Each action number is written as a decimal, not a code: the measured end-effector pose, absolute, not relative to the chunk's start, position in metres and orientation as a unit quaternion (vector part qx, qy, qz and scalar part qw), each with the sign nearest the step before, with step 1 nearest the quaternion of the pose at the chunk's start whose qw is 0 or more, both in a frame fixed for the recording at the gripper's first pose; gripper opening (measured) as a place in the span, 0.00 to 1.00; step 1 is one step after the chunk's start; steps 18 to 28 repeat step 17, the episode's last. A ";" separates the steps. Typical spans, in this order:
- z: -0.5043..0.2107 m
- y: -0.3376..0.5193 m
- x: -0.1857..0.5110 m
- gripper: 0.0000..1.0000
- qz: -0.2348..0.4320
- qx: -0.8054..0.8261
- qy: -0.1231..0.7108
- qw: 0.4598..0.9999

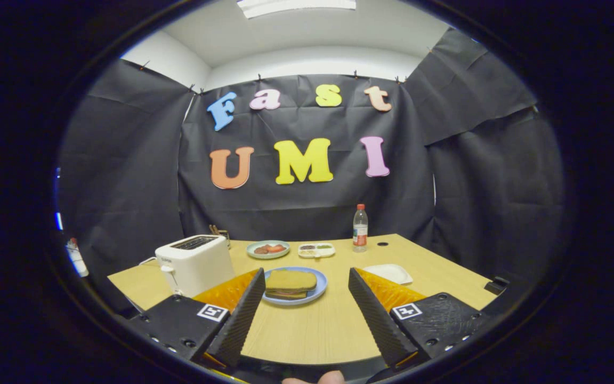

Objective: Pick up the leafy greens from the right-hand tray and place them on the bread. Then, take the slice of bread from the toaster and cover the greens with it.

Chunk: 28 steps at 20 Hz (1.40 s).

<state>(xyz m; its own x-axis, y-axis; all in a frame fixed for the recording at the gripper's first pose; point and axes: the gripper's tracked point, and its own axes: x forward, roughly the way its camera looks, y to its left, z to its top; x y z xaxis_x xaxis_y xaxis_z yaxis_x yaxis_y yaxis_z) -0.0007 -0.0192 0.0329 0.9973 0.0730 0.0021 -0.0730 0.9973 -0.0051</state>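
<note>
A blue plate (320, 292) lies on the table just ahead of my fingers, nearer the left one. A stacked sandwich (290, 282) rests on it, a brown bread slice on top with dark layers under it. The white toaster (194, 263) stands left of the plate, beyond the left finger; I see no bread in its slots. A white tray (389, 273) lies beyond the right finger and looks bare. My gripper (312, 346) is open, fingers wide apart above the table, nothing between them.
At the back of the wooden table (312, 330) stand a green plate (267, 249) with red and brown food, a small divided dish (316, 249) and a water bottle (360, 228). A fingertip shows below the gripper.
</note>
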 end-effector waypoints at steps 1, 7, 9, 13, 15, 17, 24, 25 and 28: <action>0.028 -0.019 -0.004 0.95 0.040 -0.005 0.000 0.999; 0.006 -0.025 -0.009 0.96 0.043 -0.002 0.012 0.999; 0.003 -0.025 -0.006 0.96 0.044 -0.001 0.014 0.999; -0.008 -0.014 -0.004 0.96 0.064 -0.009 0.024 0.998; -0.005 -0.018 0.000 0.96 0.059 -0.009 0.023 0.998; -0.005 -0.018 0.003 0.96 0.060 -0.005 0.023 0.998; -0.005 -0.018 0.003 0.96 0.060 -0.005 0.023 0.998; -0.005 -0.018 0.003 0.96 0.060 -0.005 0.023 0.998; -0.005 -0.018 0.003 0.96 0.060 -0.005 0.023 0.998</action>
